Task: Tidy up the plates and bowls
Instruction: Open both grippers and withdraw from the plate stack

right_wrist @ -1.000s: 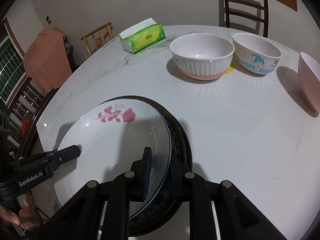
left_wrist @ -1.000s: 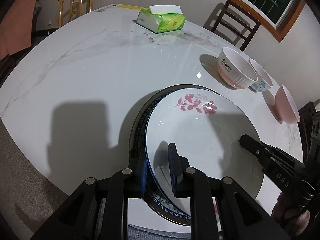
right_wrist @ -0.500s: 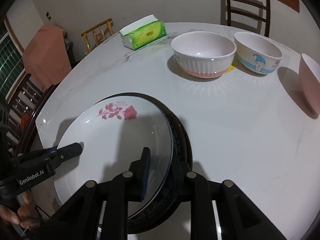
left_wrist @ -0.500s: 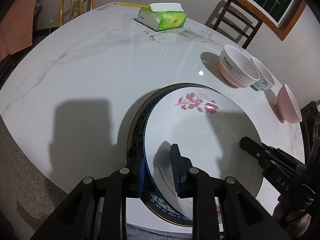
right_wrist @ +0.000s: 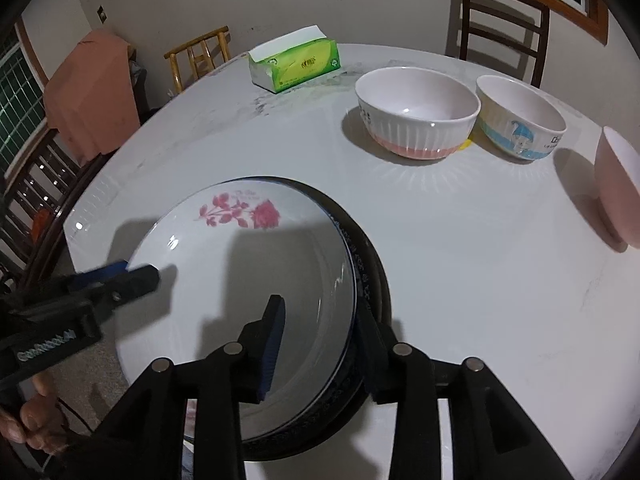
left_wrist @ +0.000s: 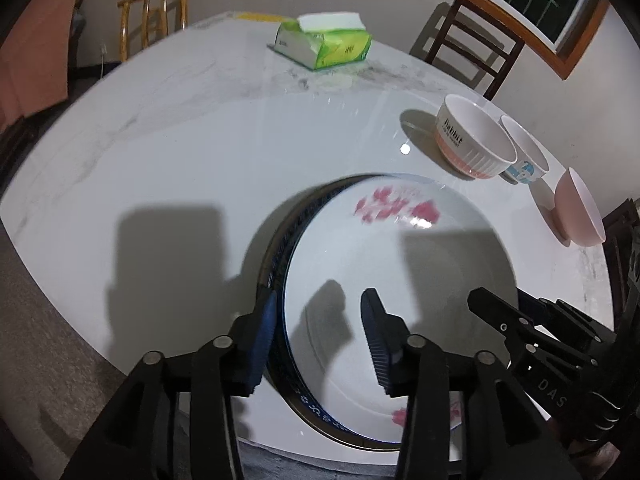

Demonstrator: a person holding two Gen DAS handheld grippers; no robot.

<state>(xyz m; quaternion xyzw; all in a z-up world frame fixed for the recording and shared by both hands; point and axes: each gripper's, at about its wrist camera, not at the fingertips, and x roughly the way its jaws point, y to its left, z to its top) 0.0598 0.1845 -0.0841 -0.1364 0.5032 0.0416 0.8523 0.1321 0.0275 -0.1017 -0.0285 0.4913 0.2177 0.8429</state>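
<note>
the white rose-printed plate (left_wrist: 400, 280) lies on a dark blue-rimmed plate (left_wrist: 280, 252), mostly hidden beneath it, near the round white marble table's (left_wrist: 200, 140) edge. both the left gripper (left_wrist: 318, 336) and right gripper (right_wrist: 320, 344) have just been opening, jaws spread astride the plates' rims without pinching. only the right wrist view shows a hand (right_wrist: 36, 420); the rose print is blurred in the left.

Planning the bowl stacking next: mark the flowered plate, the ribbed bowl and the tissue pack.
flowered plate (right_wrist: 248, 280), right wrist view, bare centre.
ribbed bowl (right_wrist: 420, 138), right wrist view, outer wall.
tissue pack (left_wrist: 340, 50), left wrist view, green side.
</note>
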